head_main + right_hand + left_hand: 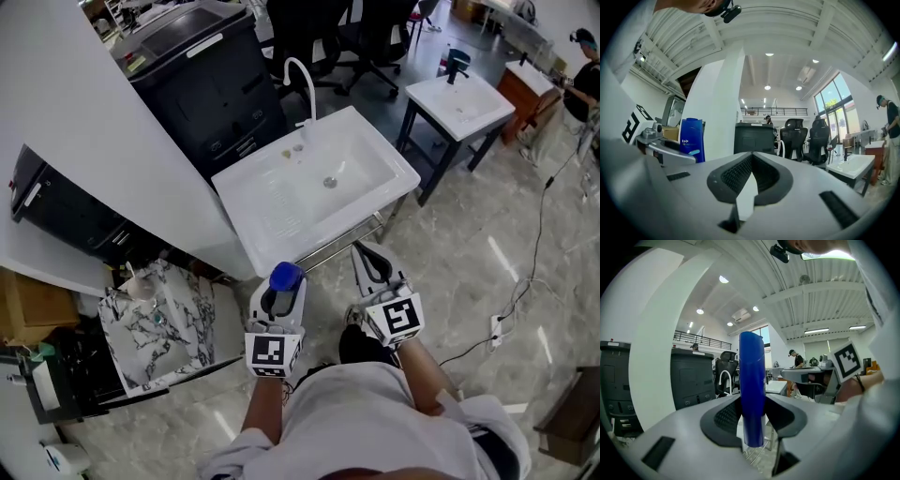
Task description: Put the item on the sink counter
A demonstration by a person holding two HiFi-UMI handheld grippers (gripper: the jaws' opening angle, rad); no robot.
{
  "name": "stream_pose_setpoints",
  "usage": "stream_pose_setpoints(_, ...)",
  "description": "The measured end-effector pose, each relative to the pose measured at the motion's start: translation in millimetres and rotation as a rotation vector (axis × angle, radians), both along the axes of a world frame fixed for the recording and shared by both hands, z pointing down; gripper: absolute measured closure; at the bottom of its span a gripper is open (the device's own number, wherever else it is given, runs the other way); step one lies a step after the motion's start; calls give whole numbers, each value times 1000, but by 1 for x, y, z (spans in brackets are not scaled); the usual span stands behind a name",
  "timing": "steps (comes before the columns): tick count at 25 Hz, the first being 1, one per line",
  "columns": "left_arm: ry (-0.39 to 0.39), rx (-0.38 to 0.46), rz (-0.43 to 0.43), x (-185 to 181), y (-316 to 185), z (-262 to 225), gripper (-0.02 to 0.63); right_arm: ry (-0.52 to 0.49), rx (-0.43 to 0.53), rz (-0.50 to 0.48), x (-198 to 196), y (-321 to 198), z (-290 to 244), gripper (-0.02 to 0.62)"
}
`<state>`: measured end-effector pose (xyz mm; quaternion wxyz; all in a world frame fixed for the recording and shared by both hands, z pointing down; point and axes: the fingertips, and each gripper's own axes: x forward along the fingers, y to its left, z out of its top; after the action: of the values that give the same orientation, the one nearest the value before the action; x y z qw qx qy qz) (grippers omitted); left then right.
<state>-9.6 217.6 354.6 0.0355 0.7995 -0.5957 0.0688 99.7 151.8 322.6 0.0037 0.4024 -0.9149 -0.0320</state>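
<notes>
**Blue bottle held just short of the sink**

The blue bottle (285, 277) stands upright, clamped low on its body by the left gripper (752, 414). It is just beside the near edge of the white sink counter (246, 228), whose basin lies bare.

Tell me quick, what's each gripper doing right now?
Left gripper: closed on the blue bottle.
Right gripper: closed, holding nothing.

The sink's worktop (239, 211) is bare along its rim, open from the front and right over clear floor (450, 244). A faucet (311, 98) stands at the back left, a black cabinet (211, 89) close behind. A rail (337, 246) runs under the front edge.
</notes>
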Motion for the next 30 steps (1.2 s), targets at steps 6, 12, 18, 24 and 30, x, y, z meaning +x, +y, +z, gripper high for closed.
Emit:
stream_pose_setpoints(6, 3, -39, -9, 10, -69, 8, 443, -10, -28, -20, 10, -70, 7, 591)
stream_pose_setpoints(12, -39, -45, 9, 22, -121, 7, 443, 30, -83, -84, 17, -115, 16, 591)
stream_pose_setpoints(18, -39, -78, 9, 21, -157, 20, 443, 11, -107, -125, 13, -146, 32, 591)
stream_pose_setpoints(24, -33, -114, 30, 12, -188, 36, 443, 18, -141, -145, -2, -167, 49, 591)
stream_pose_setpoints(30, -30, -121, 73, -6, -222, 49, 443, 53, -167, -139, -25, -197, 68, 591)
